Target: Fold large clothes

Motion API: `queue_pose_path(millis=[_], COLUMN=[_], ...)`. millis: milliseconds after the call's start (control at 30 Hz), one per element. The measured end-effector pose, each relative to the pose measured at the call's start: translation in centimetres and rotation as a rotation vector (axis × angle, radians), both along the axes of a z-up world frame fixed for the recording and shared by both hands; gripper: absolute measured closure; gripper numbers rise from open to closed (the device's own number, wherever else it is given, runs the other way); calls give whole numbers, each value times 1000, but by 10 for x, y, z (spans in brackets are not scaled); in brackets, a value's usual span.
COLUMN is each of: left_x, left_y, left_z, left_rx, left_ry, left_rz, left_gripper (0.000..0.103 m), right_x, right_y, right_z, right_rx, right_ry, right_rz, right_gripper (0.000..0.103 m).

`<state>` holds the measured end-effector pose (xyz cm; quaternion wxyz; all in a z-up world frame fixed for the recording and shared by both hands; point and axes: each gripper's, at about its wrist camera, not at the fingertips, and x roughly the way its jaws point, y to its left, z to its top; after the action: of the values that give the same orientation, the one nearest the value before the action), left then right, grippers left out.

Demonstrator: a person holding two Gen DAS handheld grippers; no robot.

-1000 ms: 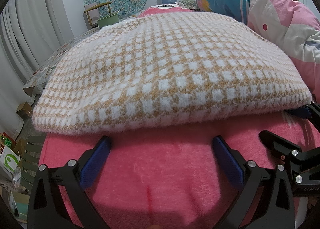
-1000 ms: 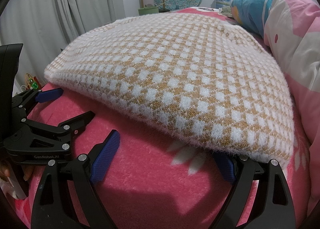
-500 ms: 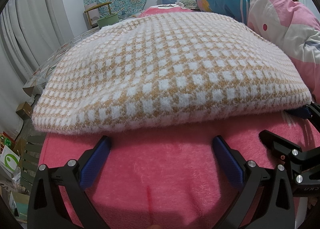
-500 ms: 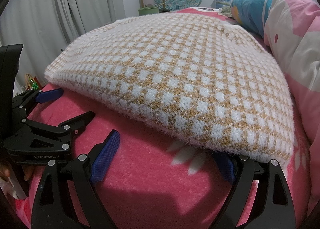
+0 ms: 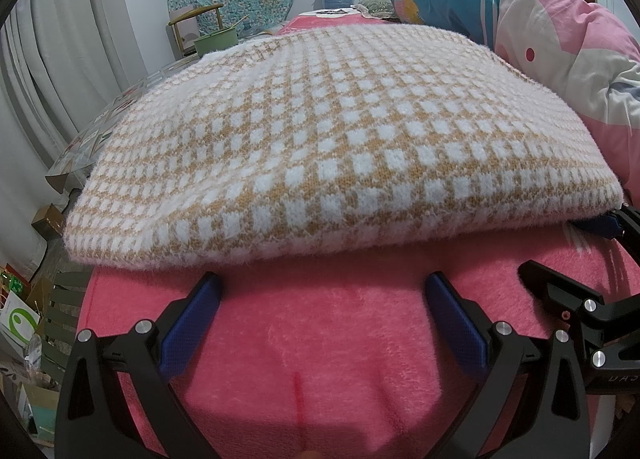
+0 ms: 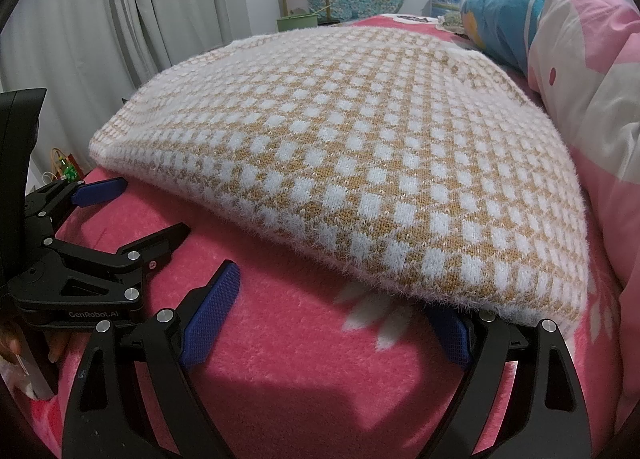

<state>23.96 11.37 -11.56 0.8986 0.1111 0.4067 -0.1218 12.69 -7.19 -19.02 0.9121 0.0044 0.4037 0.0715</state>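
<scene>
Left wrist view has the left gripper (image 5: 320,307) at six o'clock, jaws spread wide and empty over the pink blanket (image 5: 340,339), the folded checked sweater (image 5: 340,139) lying just beyond at twelve. Right wrist view shows the right gripper (image 6: 340,311) equally agape, its right fingertip tucked under the sweater's near corner, pinching nothing. Farther off at two o'clock lies a rolled quilt (image 5: 540,39).

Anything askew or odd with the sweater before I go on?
Nothing stands out. The checked sweater lies folded and flat on the pink blanket, edges fairly even; its near right corner overhangs one finger of the open right tool.
</scene>
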Motion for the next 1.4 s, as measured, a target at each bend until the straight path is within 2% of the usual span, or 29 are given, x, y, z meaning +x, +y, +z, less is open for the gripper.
queue_pose_path(millis=[1400], left_x=[2], left_y=[-4], left_z=[2], left_rx=[13], left_ry=[12], left_rz=[1], left_gripper=[4], right_x=[0], right_y=[0], right_z=[1], right_rx=[2], right_ry=[-1], right_rz=[-2], right_gripper=[18])
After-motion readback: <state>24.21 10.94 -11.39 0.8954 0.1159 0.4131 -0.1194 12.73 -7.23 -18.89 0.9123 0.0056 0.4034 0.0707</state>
